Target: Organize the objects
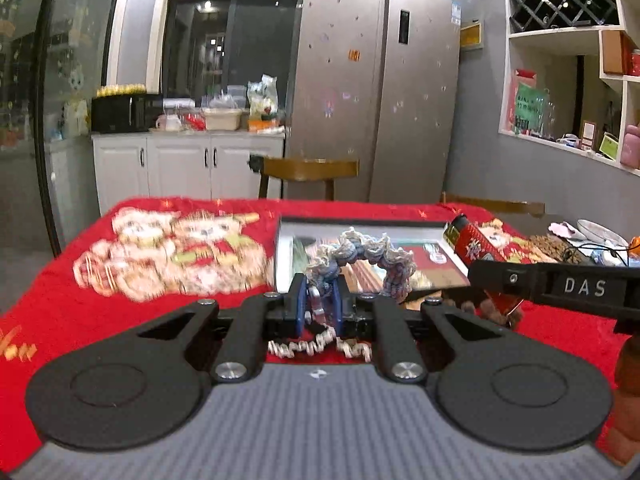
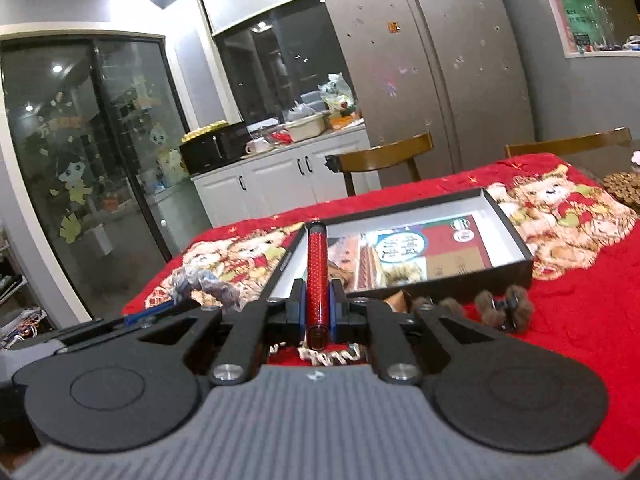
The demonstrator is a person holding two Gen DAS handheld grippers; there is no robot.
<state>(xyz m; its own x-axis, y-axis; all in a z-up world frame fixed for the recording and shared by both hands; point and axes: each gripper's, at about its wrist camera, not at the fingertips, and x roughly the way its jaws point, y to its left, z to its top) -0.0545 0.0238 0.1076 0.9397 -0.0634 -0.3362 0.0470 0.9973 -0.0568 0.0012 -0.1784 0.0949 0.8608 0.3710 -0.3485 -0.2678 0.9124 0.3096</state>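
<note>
- Left wrist view: the left tool (image 1: 319, 304) is clenched on one end of a braided rope (image 1: 362, 254) in white and blue-grey, which is pinched between the blue pads.
- From the pads the rope is seen arching up and over, with its other end hanging down in front of the shallow black box (image 1: 288, 226); a frayed white length also dangles below the tool.
- The box lies open on the tabletop, which is covered by a red cloth (image 1: 80, 300) printed with bears, and printed cards are seen on its floor.
- At the right of this view the right tool (image 1: 480, 274) is seen from the side, carrying a red tube (image 1: 476, 242) that points up and to the left.
- Small brown fuzzy pieces (image 1: 494, 308) lie on the cloth just under that tool (what they are cannot be told, as the view is blurred).
- Right wrist view: the right tool (image 2: 319, 306) is clenched around the red glittery tube (image 2: 317, 276), which lies lengthwise between the pads and juts forward past them.
- The tube's far end is seen over the near left corner of the open box (image 2: 512, 224).
- The brown fuzzy pieces (image 2: 504, 308) rest on the red cloth (image 2: 580, 320) just in front of the box.
- At the left, the rope (image 2: 204, 280) is seen above the cloth, beside the left tool (image 2: 132, 316), whose pads are hidden here.
</note>
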